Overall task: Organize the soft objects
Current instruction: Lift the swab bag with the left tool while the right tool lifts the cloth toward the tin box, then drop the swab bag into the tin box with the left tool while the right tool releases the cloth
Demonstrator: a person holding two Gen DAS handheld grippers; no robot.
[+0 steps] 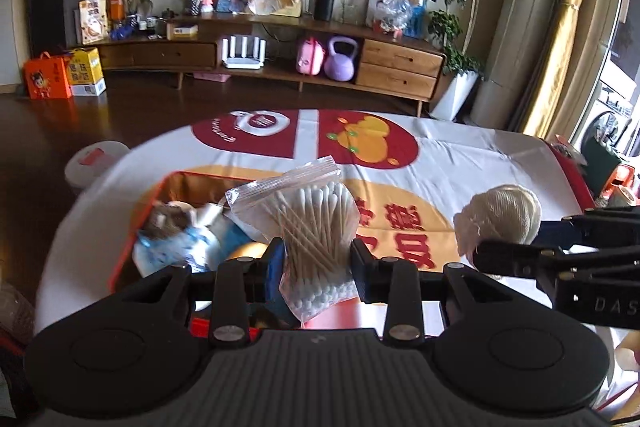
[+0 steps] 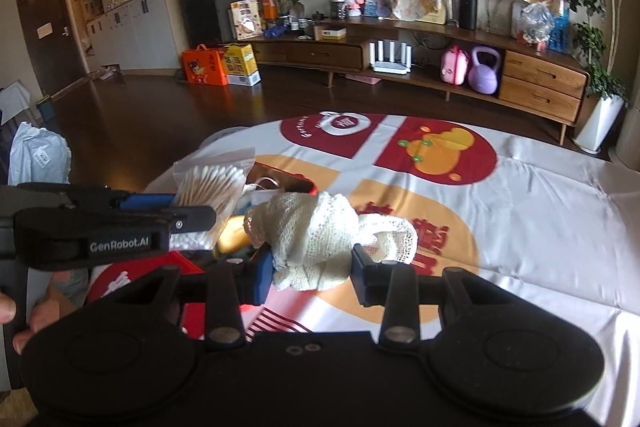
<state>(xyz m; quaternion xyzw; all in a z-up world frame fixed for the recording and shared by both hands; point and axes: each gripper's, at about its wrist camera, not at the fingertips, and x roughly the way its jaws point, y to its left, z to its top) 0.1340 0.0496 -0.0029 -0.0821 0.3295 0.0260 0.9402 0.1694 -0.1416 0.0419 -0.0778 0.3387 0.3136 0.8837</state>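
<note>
The left gripper (image 1: 318, 263) is clamped on a clear zip bag of wooden-stemmed cotton swabs (image 1: 310, 223), pinching it low across the bundled stems so the sealed top stands up above the jaws and a pouch of swab heads sags below. The plastic is slick and the grip bears on loose sticks, so in my judgement the bag could slide down through the pads, or the stems could shift and loosen the hold, if the hand swings quickly.

The right gripper (image 2: 312, 263) is closed on a cream-white crumpled knitted mesh cloth (image 2: 320, 235), squeezing its middle; a loose flap trails off to the right, close over the printed white, red and orange cloth-covered surface (image 2: 540, 227). That flap could drag on the surface or catch on the rim of the box, and a soft wad like this may slip out as it compresses.

Both grippers point forward and downward, side by side and close together; the right wrist view shows the left one just to its left, so a careless turn could knock them together.

Beyond and below them sits an open orange-walled storage box (image 1: 160, 195) already holding a jumble of packets, probably the destination. A high drop could miss it or bounce off what is inside.
</note>
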